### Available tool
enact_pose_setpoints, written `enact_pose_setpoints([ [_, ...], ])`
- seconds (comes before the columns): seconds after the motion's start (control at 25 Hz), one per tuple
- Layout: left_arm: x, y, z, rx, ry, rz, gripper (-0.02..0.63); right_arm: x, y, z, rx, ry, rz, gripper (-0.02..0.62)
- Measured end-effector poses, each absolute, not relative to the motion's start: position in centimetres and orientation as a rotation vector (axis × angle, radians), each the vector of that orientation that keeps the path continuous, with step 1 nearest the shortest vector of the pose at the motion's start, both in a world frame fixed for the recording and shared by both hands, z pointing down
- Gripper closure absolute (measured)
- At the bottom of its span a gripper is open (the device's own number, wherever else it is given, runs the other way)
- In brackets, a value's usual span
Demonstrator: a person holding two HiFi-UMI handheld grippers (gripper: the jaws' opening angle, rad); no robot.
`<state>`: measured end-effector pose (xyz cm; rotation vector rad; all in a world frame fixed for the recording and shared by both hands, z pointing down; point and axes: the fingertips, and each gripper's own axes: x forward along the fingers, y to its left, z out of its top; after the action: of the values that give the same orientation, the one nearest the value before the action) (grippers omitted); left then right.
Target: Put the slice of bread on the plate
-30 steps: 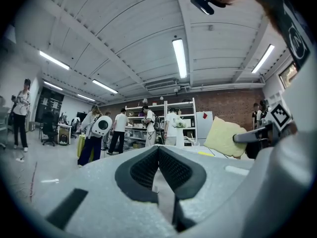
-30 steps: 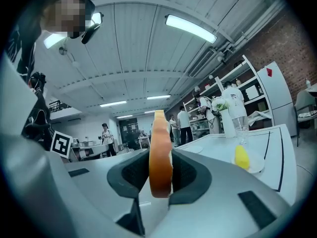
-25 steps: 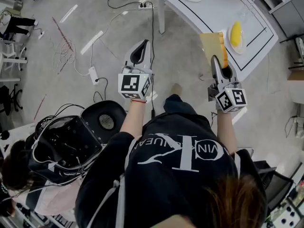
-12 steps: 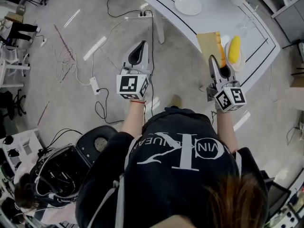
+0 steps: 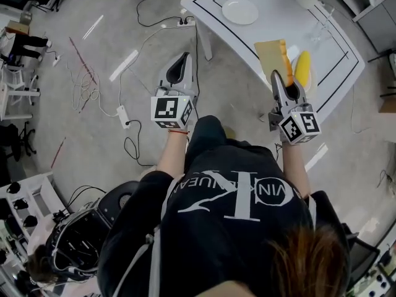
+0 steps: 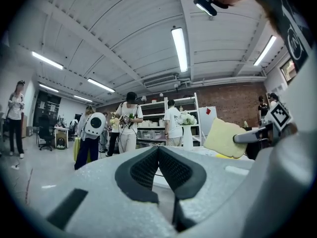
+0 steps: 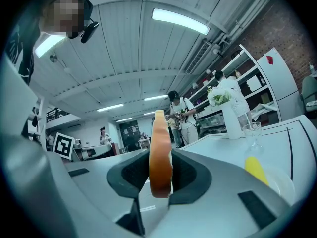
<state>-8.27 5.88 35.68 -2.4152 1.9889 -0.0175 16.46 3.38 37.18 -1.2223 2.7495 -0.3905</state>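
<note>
Now your slice of bread (image 5: pixel 274 55) (image 7: pixel 159 152) stands on edge, pinched between your right gripper's (image 5: pixel 286 83) (image 7: pixel 159 175) jaws, over the white table's (image 5: pixel 331 39) near edge. The round plate (image 5: pixel 240 11) lies well apart. Your left gripper (image 5: pixel 180 67) (image 6: pixel 158 155) is closed on nothing.

Black T-shirt (image 5: pixel 235 221) with white lettering, red wristband (image 5: pixel 180 132), grey left gripper (image 5: pixel 184 59) and right gripper (image 5: pixel 281 78), 2 black-and-white marker cubes (image 5: pixel 172 112).

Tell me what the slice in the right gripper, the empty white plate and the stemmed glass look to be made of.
Slice of bread: soft bread or a foam stand-in; matte pale face, smooth orange-brown crust edge.
Plate: probably glazed ceramic, perhaps plastic; plain white, faint sheen.
Stemmed glass: clear glass or plastic; the background shows through it.
</note>
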Motion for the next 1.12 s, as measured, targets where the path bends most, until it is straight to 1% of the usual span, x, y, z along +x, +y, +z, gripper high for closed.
enact_pose_setpoints([
  [0.44,-8.2,2.2,36.1,-2.437,1.952,-0.035,0.601,16.4,0.4,37.8,-1.25,2.725,-0.417,0.5],
  [1.12,-10.3,-10.6,38.0,-2.585,1.853,-0.064,0.601,12.3,-9.5,39.2,-1.355,2.718,-0.501,0.499],
])
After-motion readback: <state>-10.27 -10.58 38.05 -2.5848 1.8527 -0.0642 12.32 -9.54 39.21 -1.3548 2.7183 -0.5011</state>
